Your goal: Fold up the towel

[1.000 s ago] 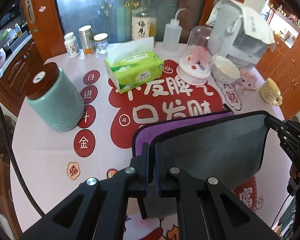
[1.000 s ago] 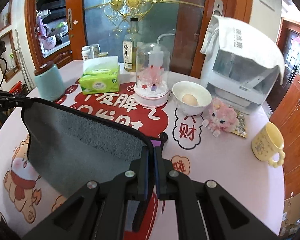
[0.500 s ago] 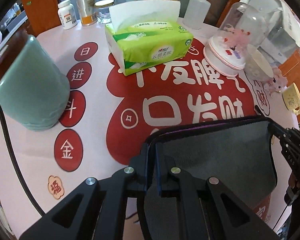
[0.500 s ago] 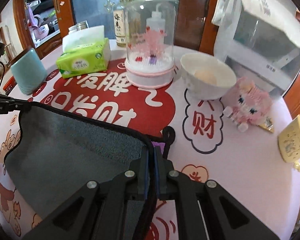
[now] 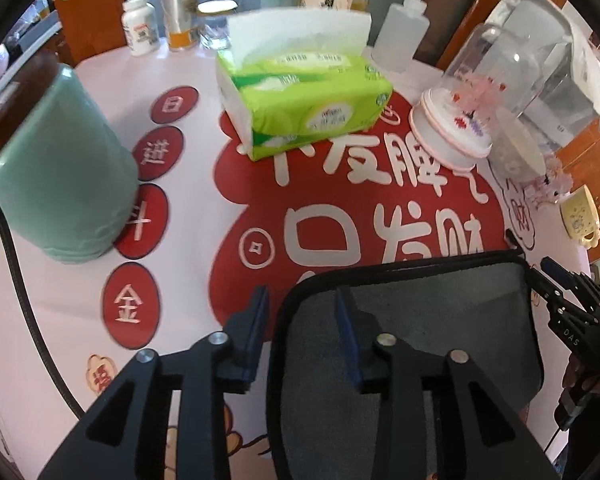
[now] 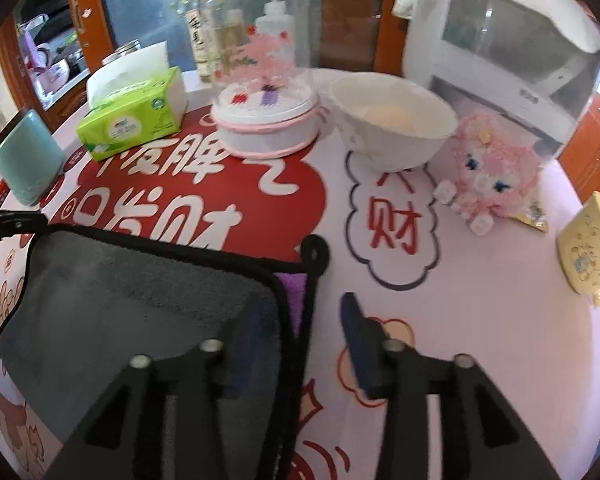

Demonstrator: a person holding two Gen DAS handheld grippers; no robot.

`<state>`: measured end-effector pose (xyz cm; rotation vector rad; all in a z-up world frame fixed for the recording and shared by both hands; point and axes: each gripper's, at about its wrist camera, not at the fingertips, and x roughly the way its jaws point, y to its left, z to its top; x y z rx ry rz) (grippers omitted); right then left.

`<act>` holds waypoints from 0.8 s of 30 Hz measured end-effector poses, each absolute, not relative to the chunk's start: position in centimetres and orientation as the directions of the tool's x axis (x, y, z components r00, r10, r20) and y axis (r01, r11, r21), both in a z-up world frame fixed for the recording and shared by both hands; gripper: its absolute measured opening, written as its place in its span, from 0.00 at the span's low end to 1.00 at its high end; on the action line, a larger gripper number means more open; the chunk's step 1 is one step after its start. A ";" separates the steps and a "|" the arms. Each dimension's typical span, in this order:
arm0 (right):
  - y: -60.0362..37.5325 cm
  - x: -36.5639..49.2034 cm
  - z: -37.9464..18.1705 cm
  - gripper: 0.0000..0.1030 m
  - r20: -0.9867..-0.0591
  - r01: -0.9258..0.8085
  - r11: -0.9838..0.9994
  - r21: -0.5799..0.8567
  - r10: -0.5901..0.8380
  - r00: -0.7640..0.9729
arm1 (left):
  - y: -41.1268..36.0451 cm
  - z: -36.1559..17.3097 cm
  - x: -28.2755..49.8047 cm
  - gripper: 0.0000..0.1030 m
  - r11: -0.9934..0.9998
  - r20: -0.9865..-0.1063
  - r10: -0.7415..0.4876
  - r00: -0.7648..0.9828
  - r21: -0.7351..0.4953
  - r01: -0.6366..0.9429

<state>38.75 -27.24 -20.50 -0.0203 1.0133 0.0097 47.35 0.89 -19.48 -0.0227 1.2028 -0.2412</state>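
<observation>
Where both grippers had pinched its corners half a second before, the grey towel (image 5: 420, 344) now lay folded flat on the tabletop's (image 6: 480, 304) near edge, purple underside peeking out; the left gripper (image 5: 302, 330) and right gripper (image 6: 306, 334) had released, fingers spread.

A pink table (image 5: 60, 280) carries the towel (image 5: 440, 320), tissue pack (image 5: 308, 116), teal jar (image 5: 60, 184) and bowl (image 6: 392, 128).

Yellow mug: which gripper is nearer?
Right. The yellow mug sits just right of the right gripper; the left gripper is across the towel, farther away.
</observation>
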 end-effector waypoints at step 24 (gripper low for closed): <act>-21.7 18.6 -5.8 0.75 -0.698 0.181 0.983 0.019 -0.117 0.706 | 7.5 -2.9 24.3 0.77 0.961 -0.798 -0.255 0.547 -0.148 0.233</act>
